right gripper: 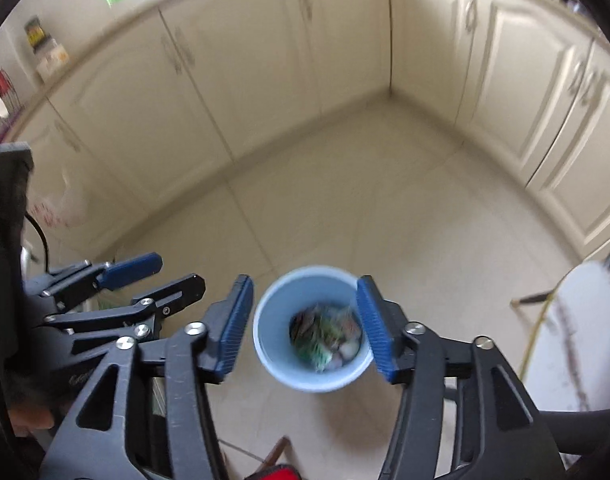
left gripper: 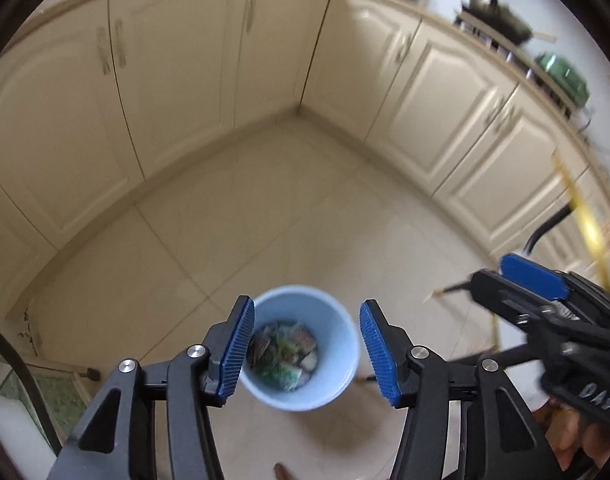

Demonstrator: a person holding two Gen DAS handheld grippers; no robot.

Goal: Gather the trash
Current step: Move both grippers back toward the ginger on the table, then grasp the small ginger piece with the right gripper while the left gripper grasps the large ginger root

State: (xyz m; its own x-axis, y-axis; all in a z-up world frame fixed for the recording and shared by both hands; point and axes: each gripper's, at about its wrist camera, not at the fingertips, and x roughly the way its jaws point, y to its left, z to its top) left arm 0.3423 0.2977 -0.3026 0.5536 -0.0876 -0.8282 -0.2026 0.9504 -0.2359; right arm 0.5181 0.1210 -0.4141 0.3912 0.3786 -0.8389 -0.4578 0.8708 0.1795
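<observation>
2 ribbed blue pads on black plastic fingers [left gripper: 241, 344] frame each wrist view. The left gripper [left gripper: 307, 350] has its jaws spread apart with nothing pinched between them, and the right gripper [right gripper: 305, 326] is released the same way, empty.

Directly below both, seen through each gap, stands the round pale-blue plastic bin [left gripper: 337, 320] on the floor, its smooth wall tapering downward. Crumpled trash [left gripper: 283, 354] lies at its bottom: a blurred heap of green, brown and white wrappers. In the right wrist view the same bin [right gripper: 273, 320] sits under the fingers with the litter [right gripper: 325, 338] inside, the right-hand pad overlapping its rim in the picture; whether they touch I cannot tell.

Glossy cream floor tiles [left gripper: 265, 208] with thin grout lines spread around the bin. Beyond them, cream cabinet doors [left gripper: 177, 72] with raised arched panels and metal handles meet in a corner. At the right edge of the left wrist view, the other gripper's blue pad and black linkage show, blurred.
</observation>
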